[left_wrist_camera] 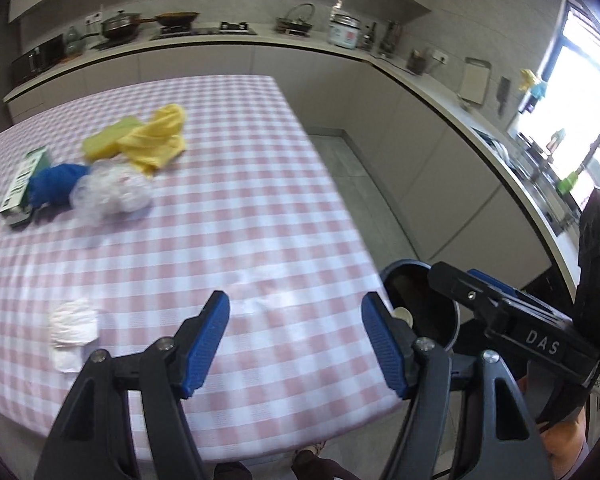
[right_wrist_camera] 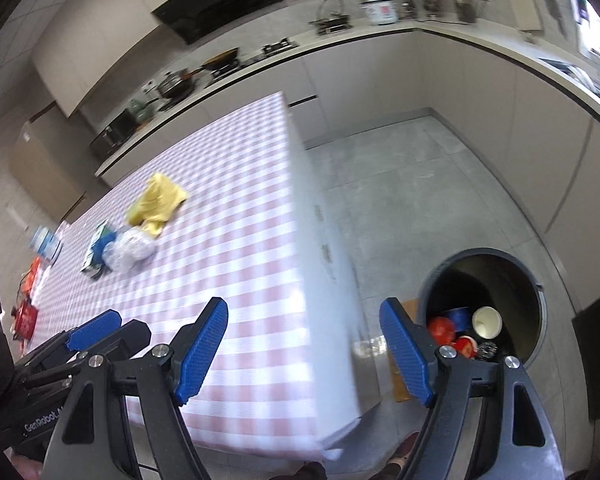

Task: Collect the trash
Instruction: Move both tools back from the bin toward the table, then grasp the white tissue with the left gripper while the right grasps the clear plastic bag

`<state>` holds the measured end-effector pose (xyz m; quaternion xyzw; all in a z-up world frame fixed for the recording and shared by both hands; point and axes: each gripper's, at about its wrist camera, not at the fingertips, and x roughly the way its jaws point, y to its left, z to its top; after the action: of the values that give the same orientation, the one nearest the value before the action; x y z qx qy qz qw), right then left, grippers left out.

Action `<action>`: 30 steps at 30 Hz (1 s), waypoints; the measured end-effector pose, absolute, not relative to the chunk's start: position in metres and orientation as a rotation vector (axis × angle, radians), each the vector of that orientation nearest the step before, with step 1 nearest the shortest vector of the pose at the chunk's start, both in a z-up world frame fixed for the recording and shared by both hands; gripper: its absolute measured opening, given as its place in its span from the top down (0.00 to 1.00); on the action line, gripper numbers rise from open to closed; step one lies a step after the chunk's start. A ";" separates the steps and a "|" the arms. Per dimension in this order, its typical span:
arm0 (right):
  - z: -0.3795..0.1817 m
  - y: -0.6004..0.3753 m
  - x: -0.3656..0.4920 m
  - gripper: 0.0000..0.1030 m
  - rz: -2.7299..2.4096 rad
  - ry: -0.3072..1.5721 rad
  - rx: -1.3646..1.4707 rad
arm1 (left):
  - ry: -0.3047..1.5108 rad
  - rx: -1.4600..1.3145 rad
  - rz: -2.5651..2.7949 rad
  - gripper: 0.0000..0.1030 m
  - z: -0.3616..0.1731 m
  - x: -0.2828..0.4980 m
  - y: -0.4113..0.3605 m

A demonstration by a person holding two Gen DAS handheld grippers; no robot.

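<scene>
My left gripper [left_wrist_camera: 296,340] is open and empty above the near part of the pink checked table [left_wrist_camera: 240,208]. A crumpled white paper [left_wrist_camera: 74,330] lies left of it. Farther off lie a clear plastic wad [left_wrist_camera: 112,192], a blue wad [left_wrist_camera: 54,184], a green box [left_wrist_camera: 22,182], a yellow cloth [left_wrist_camera: 158,140] and a yellow sponge [left_wrist_camera: 108,138]. My right gripper [right_wrist_camera: 304,346] is open and empty over the table's right edge. The round bin [right_wrist_camera: 540,320] stands on the floor to its right, holding a white cup [right_wrist_camera: 486,322] and red items [right_wrist_camera: 442,330].
The bin also shows in the left wrist view [left_wrist_camera: 420,304], beside the right gripper's body [left_wrist_camera: 540,340]. Red packets [right_wrist_camera: 28,312] and a bottle [right_wrist_camera: 44,242] lie at the table's far left. A kitchen counter [left_wrist_camera: 260,42] curves round the room behind a grey floor [right_wrist_camera: 400,200].
</scene>
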<state>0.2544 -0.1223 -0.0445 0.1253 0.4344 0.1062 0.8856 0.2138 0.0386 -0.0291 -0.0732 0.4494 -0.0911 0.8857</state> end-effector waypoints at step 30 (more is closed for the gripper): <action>-0.071 0.043 0.278 0.22 0.436 0.964 0.157 | 0.986 -0.209 0.060 0.32 -0.073 0.200 0.185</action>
<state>0.2780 0.0434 -0.0710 0.0746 0.4593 0.2078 0.8604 0.1999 0.1845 -0.0732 -0.0999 0.4722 0.0289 0.8753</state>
